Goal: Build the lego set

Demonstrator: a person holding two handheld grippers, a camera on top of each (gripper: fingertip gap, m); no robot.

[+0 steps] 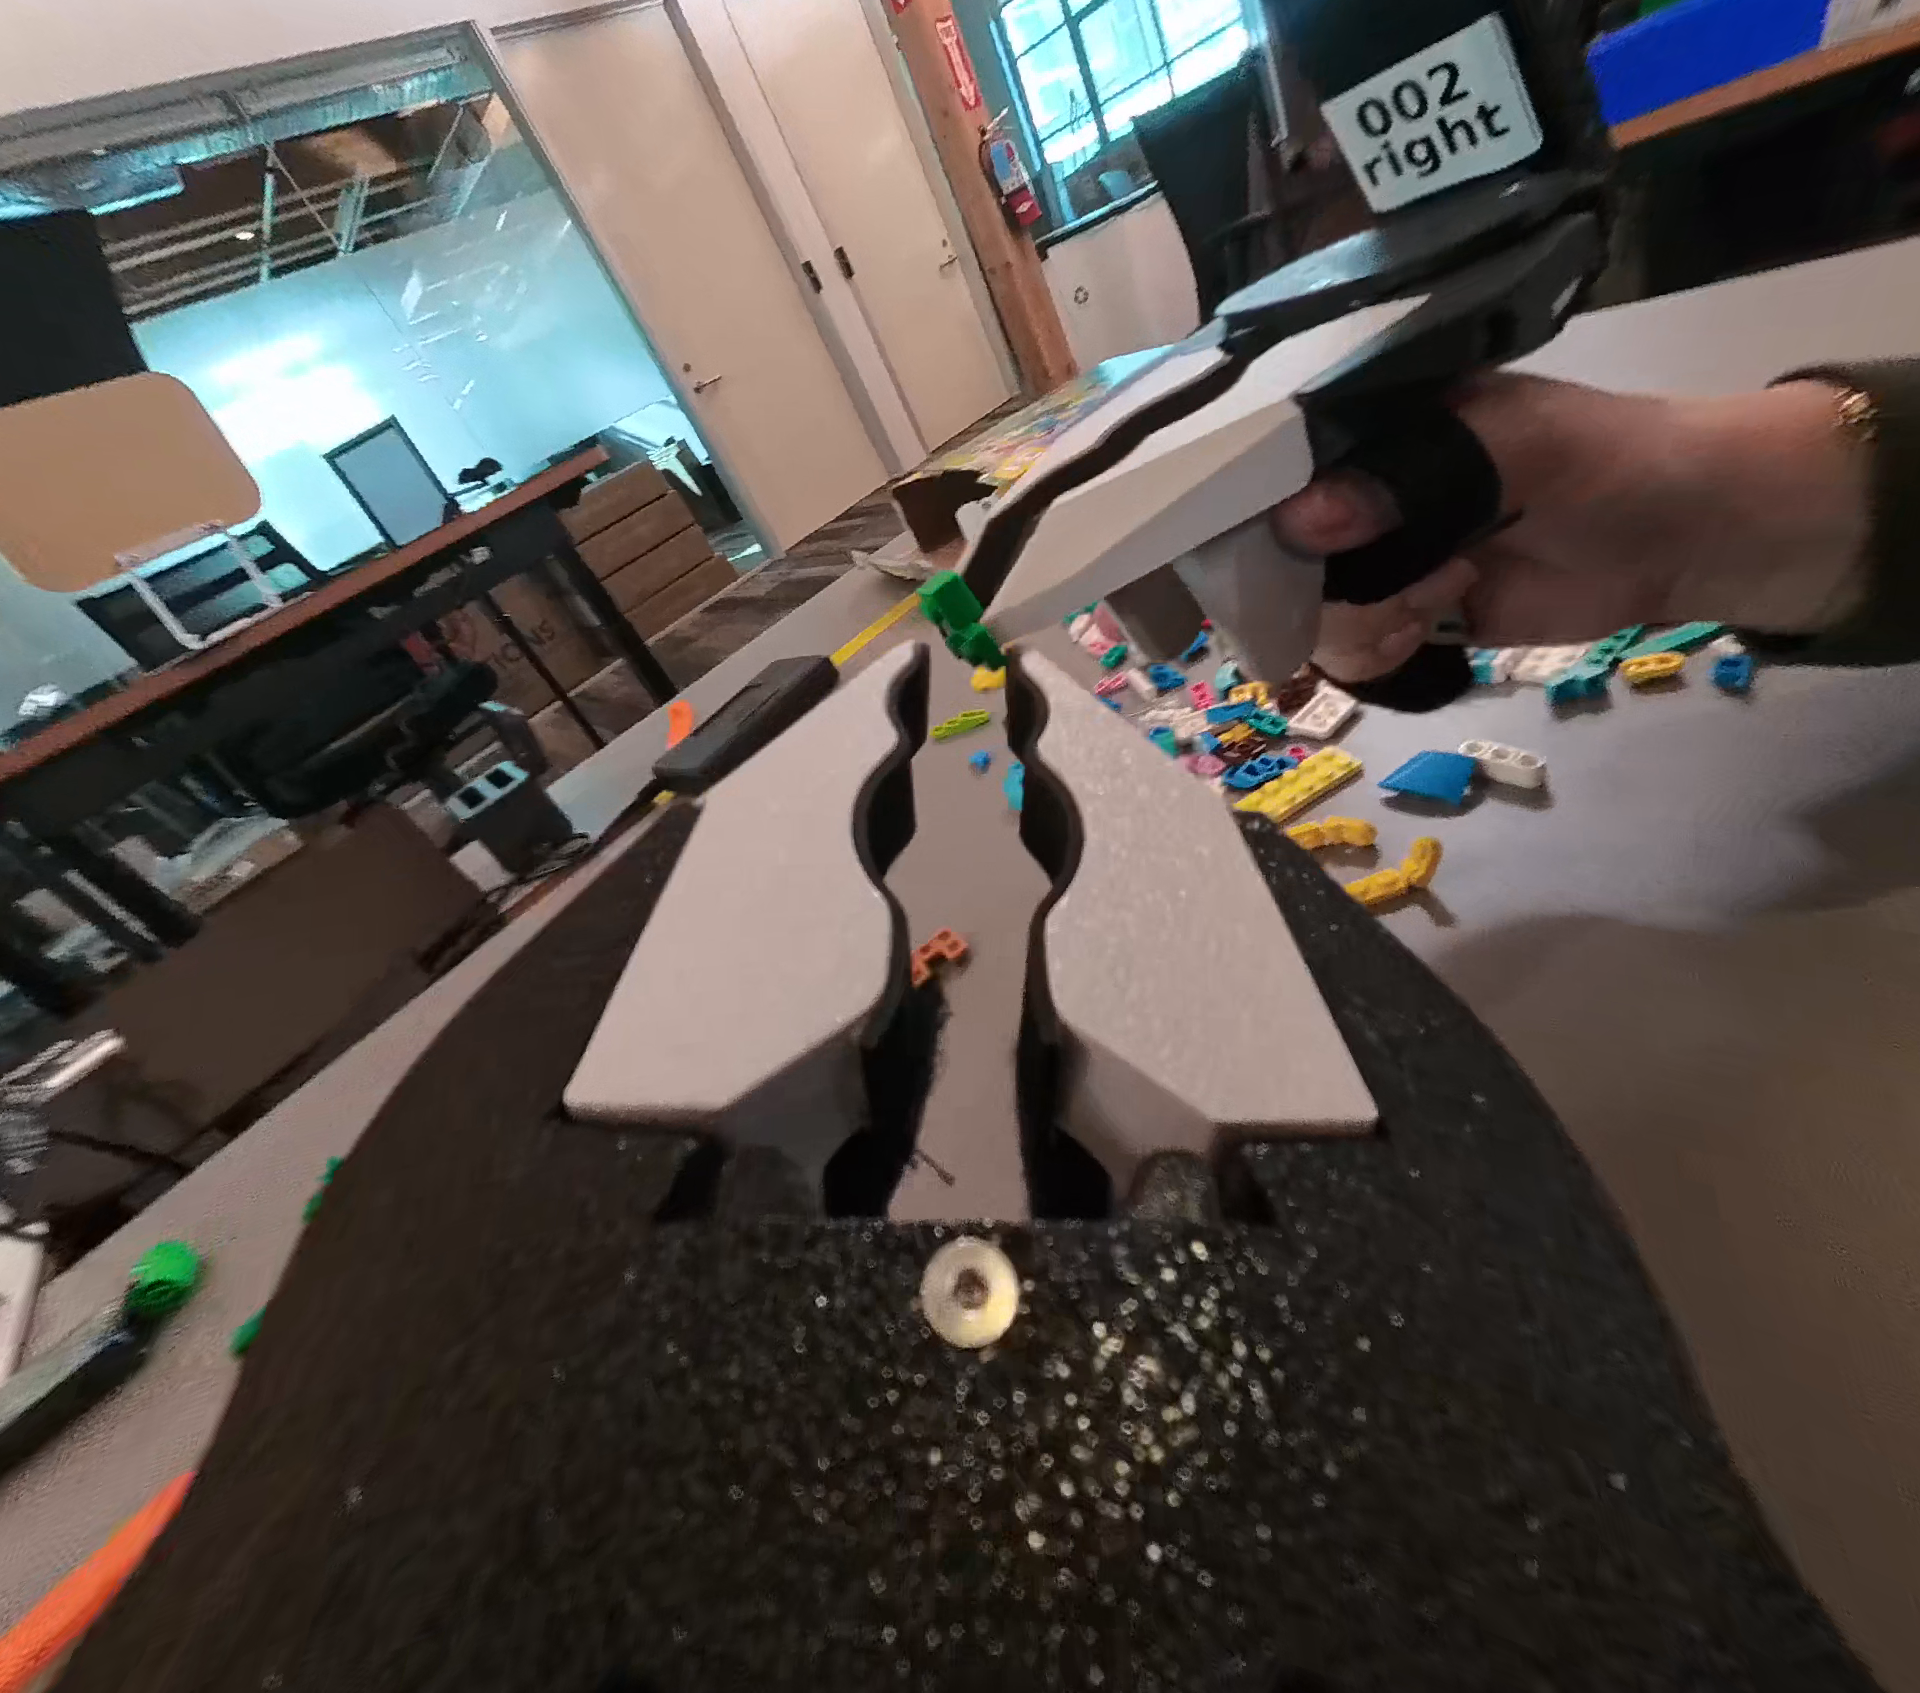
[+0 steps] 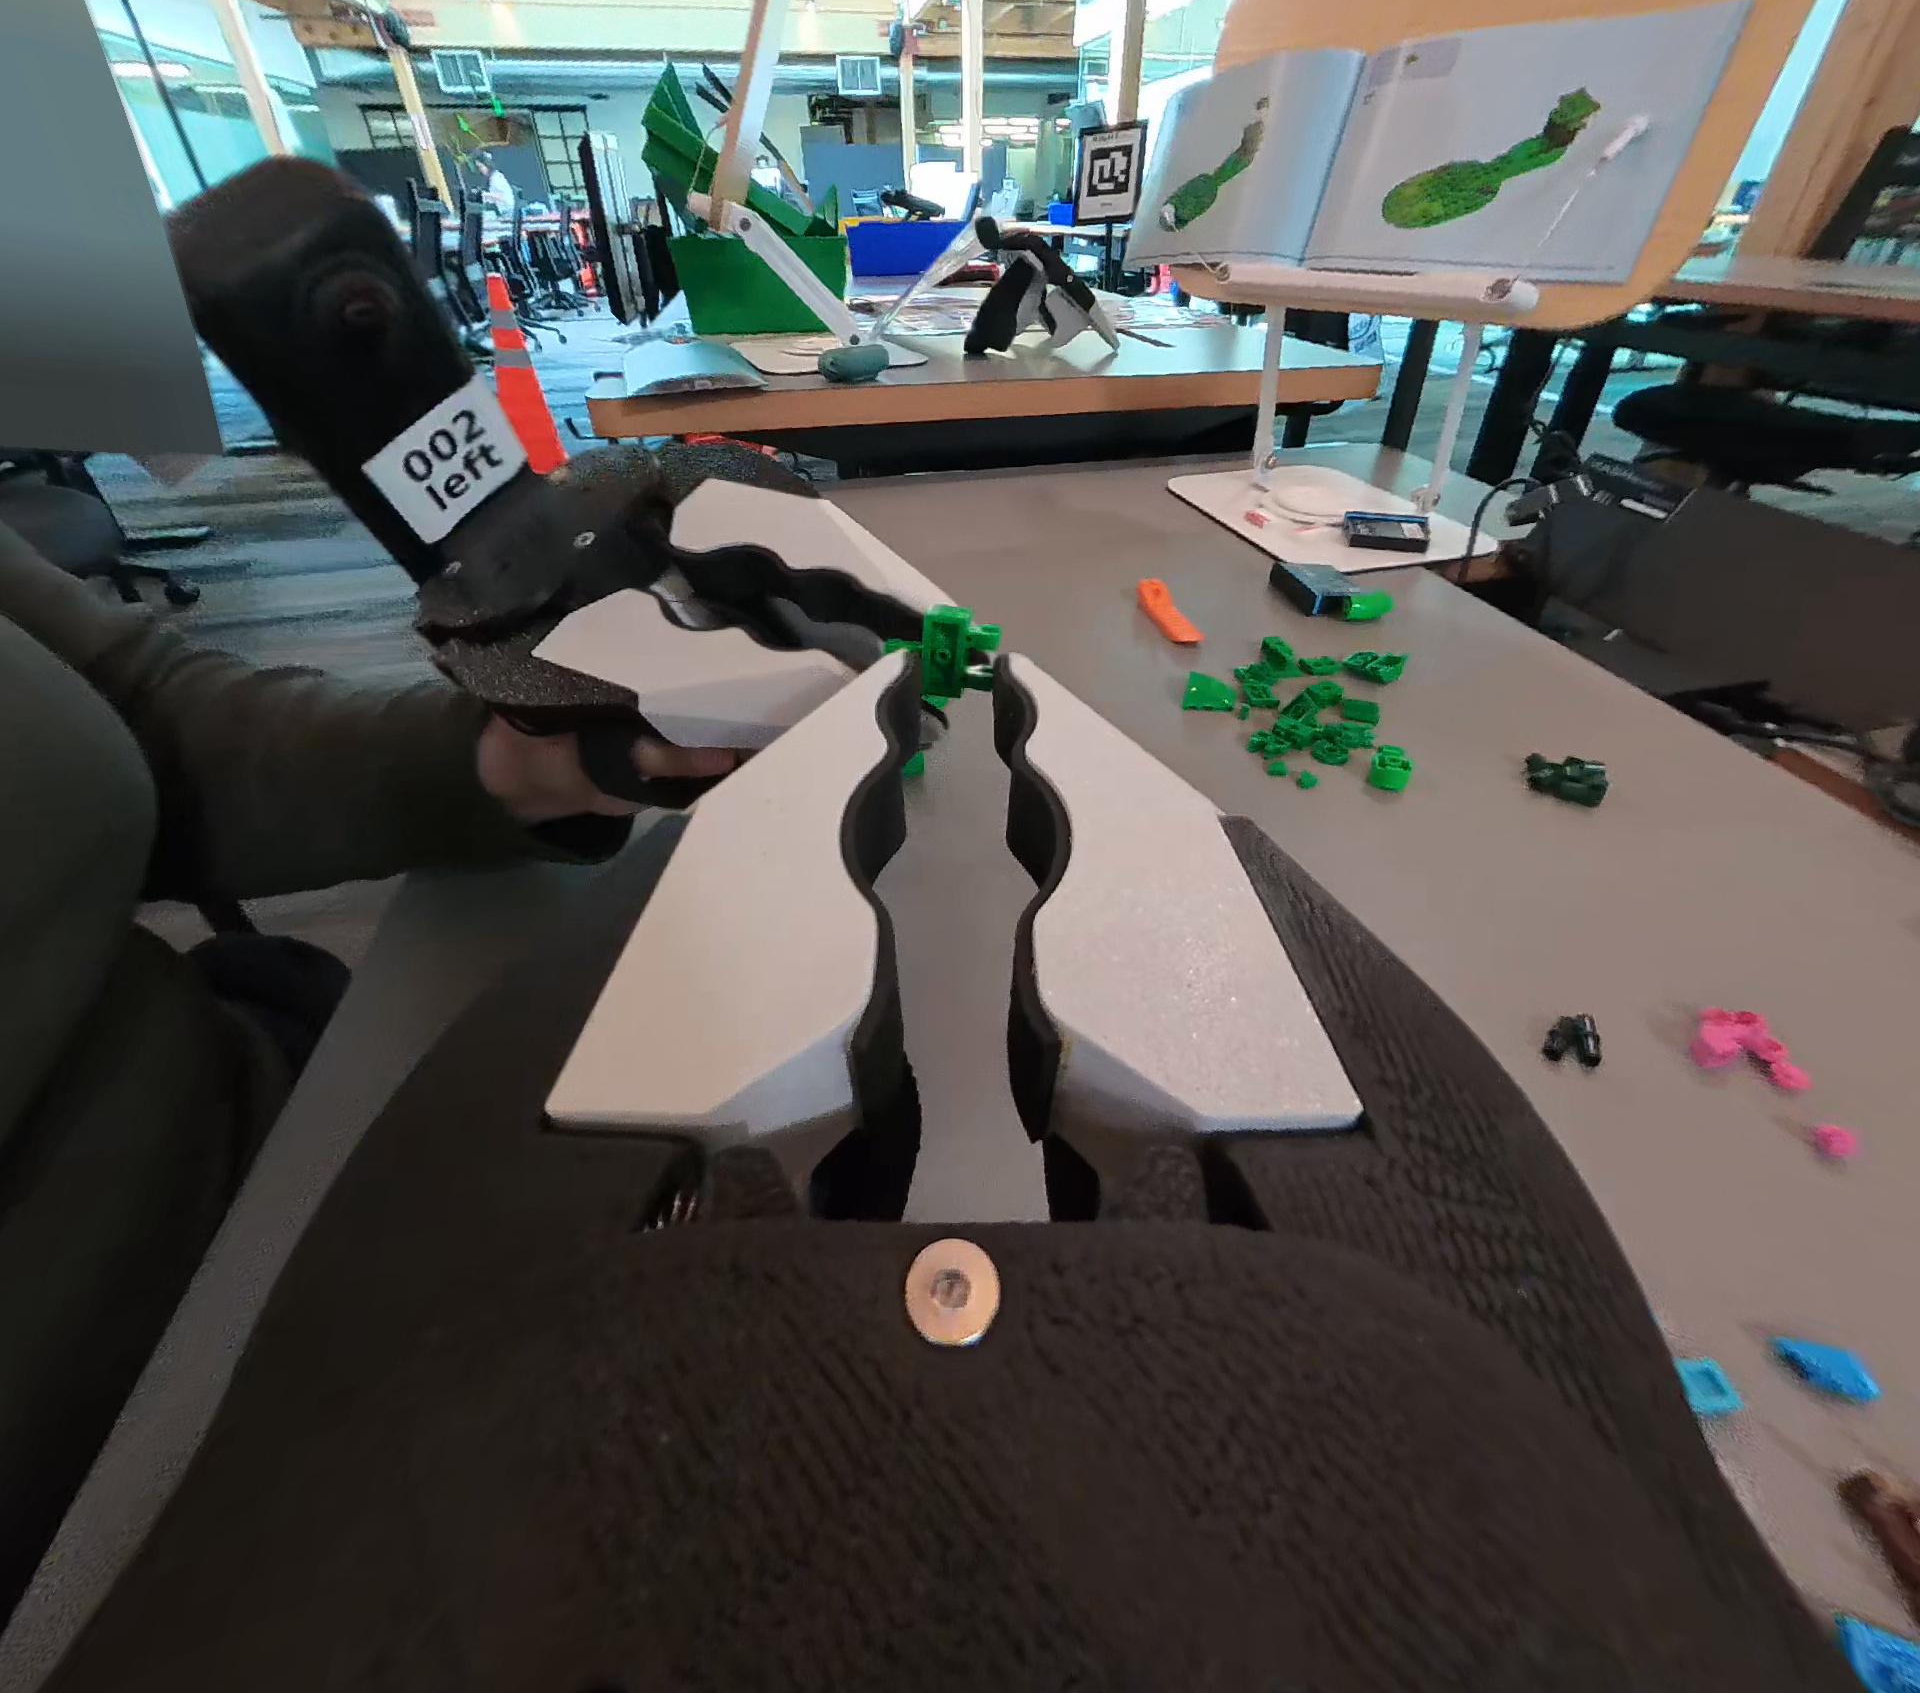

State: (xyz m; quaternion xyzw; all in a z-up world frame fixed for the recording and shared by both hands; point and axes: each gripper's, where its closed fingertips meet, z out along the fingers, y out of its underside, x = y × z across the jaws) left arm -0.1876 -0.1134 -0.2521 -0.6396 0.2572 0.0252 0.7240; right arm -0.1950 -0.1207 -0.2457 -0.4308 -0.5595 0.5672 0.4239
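Both grippers met at a small green lego assembly point(image 2: 951, 651) above the grey table point(image 2: 1455, 864). The left gripper point(image 1: 966, 672) and right gripper point(image 2: 954, 677) each had fingers slightly apart at it; whether either clamped it, I cannot tell. Loose green bricks point(image 2: 1309, 713) lay well apart, multicoloured bricks point(image 1: 1247, 739) near.

The small green brick assembly point(image 2: 948, 651) sits at the meeting fingertips, its lower half hidden behind a grey finger pad point(image 2: 883, 739) in the right wrist view. In the left wrist view the same assembly point(image 1: 961, 620) is partly covered by the right gripper point(image 1: 971, 604), so which jaws pinch it cannot be told. The open instruction booklet on its white stand point(image 2: 1455, 157) shows 2 green pictures, blurred. A brown piece point(image 2: 1886, 1529) and a blue piece point(image 2: 1881, 1654) are cut off at the right edge. The dark green lump point(image 2: 1566, 779) is perhaps several joined bricks.
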